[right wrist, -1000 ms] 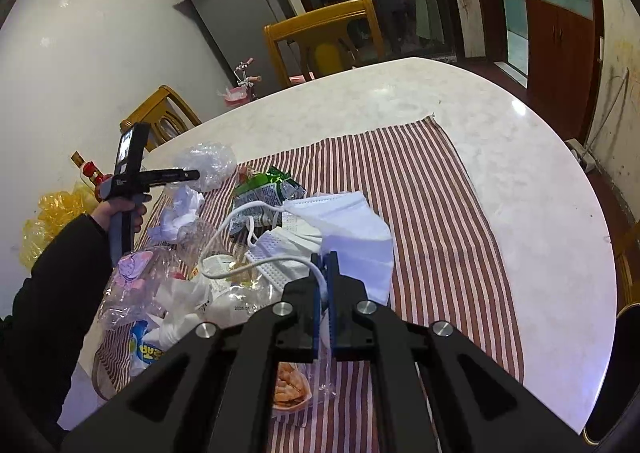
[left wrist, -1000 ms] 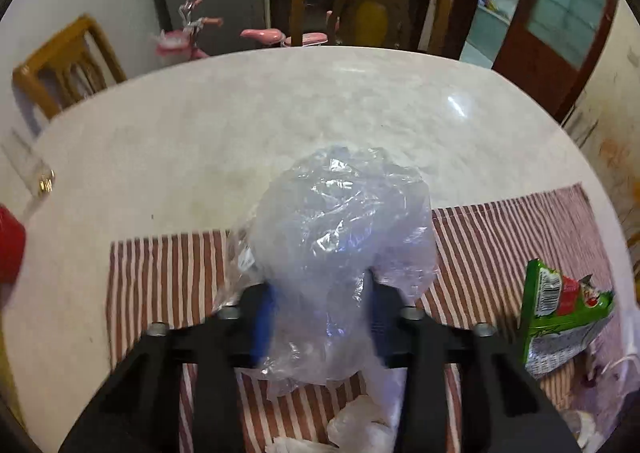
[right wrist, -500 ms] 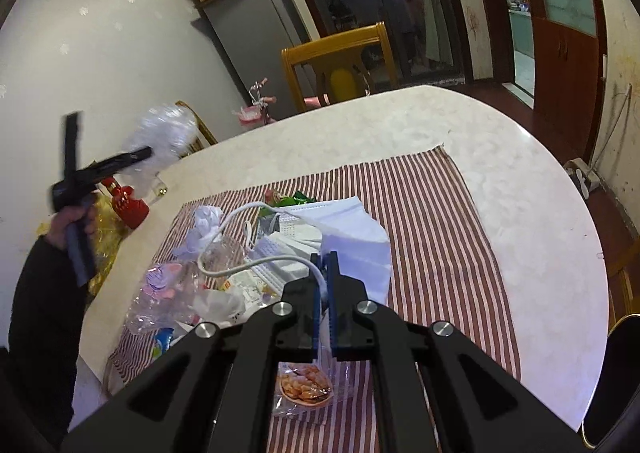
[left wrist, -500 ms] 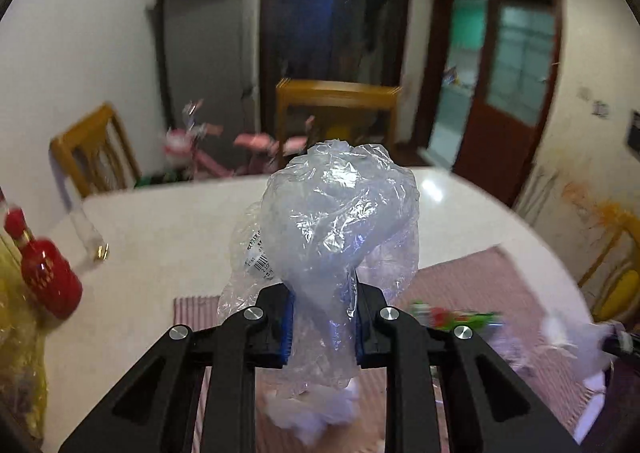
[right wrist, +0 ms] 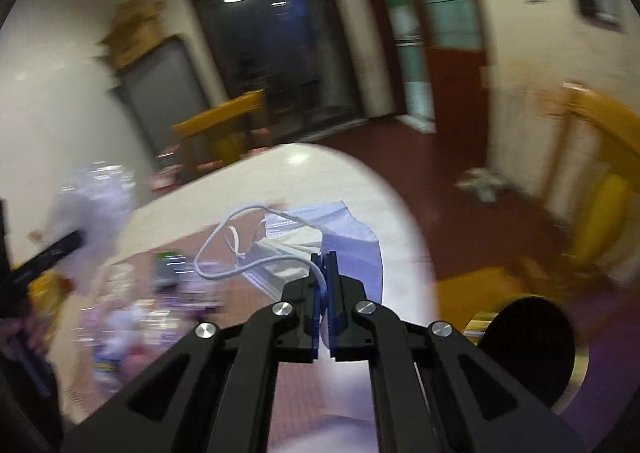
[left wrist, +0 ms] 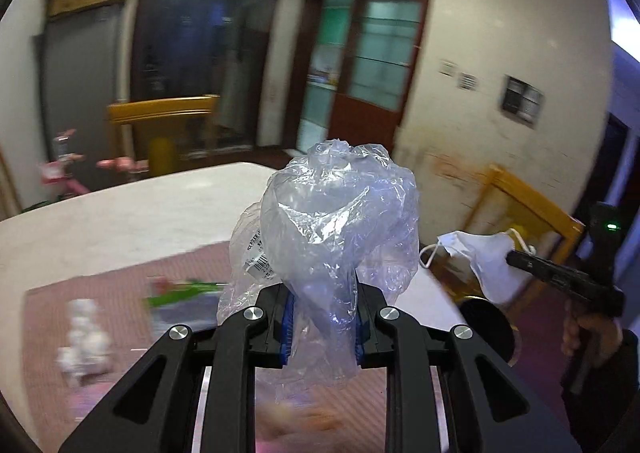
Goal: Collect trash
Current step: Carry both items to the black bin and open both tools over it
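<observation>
One barcode sticker (left wrist: pixel 260 266) – print illegible – on clamped bag (left wrist: pixel 336 221).

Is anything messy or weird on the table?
Yes. Wrappers and crumpled bits lie scattered on the striped cloth. They are too blurred to name. Each pair of tongs holds one piece: the left a crumpled plastic bag, the right a face mask.
</observation>
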`<state>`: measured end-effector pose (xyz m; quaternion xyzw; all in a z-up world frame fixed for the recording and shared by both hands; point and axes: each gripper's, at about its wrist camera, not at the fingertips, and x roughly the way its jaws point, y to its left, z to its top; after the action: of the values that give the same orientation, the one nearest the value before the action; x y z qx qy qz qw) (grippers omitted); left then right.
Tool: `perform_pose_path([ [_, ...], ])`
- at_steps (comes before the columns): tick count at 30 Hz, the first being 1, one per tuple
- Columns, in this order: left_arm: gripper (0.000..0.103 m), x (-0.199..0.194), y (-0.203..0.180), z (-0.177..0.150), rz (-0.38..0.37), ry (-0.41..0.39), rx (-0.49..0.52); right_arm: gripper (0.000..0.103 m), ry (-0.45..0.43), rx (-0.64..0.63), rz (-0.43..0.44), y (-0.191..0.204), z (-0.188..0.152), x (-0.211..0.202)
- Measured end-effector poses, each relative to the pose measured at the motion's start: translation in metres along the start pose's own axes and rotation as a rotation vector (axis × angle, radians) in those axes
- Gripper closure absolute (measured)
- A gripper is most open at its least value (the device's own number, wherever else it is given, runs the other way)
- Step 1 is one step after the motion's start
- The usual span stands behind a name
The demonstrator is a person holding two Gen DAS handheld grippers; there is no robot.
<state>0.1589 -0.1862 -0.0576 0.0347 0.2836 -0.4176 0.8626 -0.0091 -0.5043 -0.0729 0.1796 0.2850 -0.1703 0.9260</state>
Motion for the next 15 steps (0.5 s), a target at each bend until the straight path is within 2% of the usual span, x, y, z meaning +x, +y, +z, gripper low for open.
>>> perform_pose_path([
  [5, 0.082, 0.036, -0.083, -0.002, -0.15, 0.036, 0.08, 0.098, 0.098, 0.161, -0.256, -0.119, -0.042, 0.0],
  [8, 0.082, 0.059, -0.119, -0.006, -0.221, 0.063, 0.099, 0.098, 0.198, 0.246, -0.347, -0.174, -0.075, 0.023],
  [11, 0.082, 0.087, -0.157, -0.011, -0.281, 0.106, 0.138, 0.097, 0.294, 0.322, -0.388, -0.218, -0.11, 0.054],
  [14, 0.082, 0.11, -0.187, -0.019, -0.325, 0.153, 0.156, 0.087, 0.354, 0.382, -0.383, -0.244, -0.133, 0.077],
  [15, 0.082, 0.117, -0.197, -0.024, -0.342, 0.174, 0.161, 0.066, 0.375, 0.401, -0.378, -0.25, -0.139, 0.083],
])
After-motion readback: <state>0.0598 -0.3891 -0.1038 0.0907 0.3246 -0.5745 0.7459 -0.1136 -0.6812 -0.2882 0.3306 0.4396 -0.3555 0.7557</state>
